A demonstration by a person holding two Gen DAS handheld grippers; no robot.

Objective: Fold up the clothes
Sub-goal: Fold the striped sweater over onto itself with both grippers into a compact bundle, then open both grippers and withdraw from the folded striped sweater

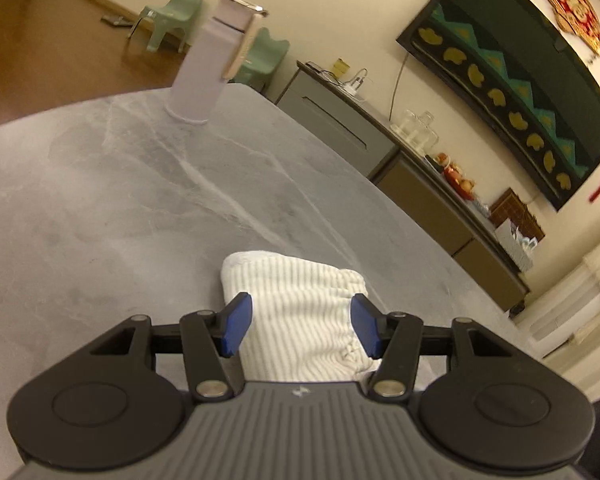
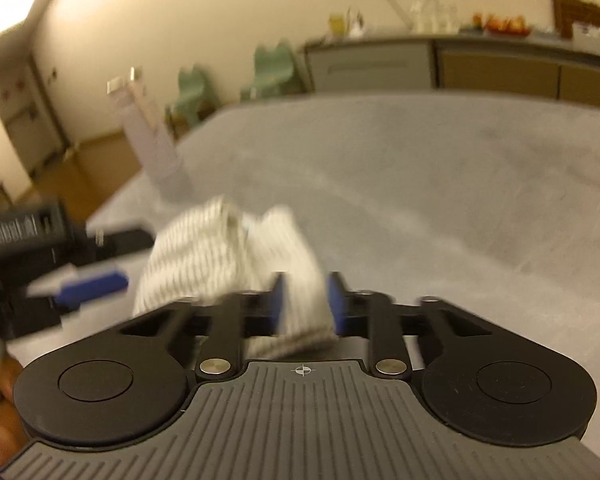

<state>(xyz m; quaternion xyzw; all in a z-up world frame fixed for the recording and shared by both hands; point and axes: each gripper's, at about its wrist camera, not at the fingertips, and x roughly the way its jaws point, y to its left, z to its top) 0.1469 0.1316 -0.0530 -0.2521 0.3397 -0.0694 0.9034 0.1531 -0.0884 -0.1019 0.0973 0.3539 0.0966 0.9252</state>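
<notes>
A white cloth with thin grey stripes (image 1: 296,292) lies bunched on the grey marbled table (image 1: 100,200). My left gripper (image 1: 300,328) is open, its blue pads standing either side of the cloth without pressing it. In the blurred right wrist view, my right gripper (image 2: 307,304) is shut on a fold of the same cloth (image 2: 204,256), which fills the narrow gap between its blue pads. One blue finger (image 2: 92,282) of the left gripper shows just left of the cloth there.
A tall pale lilac bottle (image 1: 208,64) stands near the table's far edge, also the bottle (image 2: 152,136) beyond the cloth. Green chairs (image 1: 172,20) and a long grey sideboard (image 1: 380,148) with jars and fruit line the wall. A hand (image 2: 0,420) shows at bottom left.
</notes>
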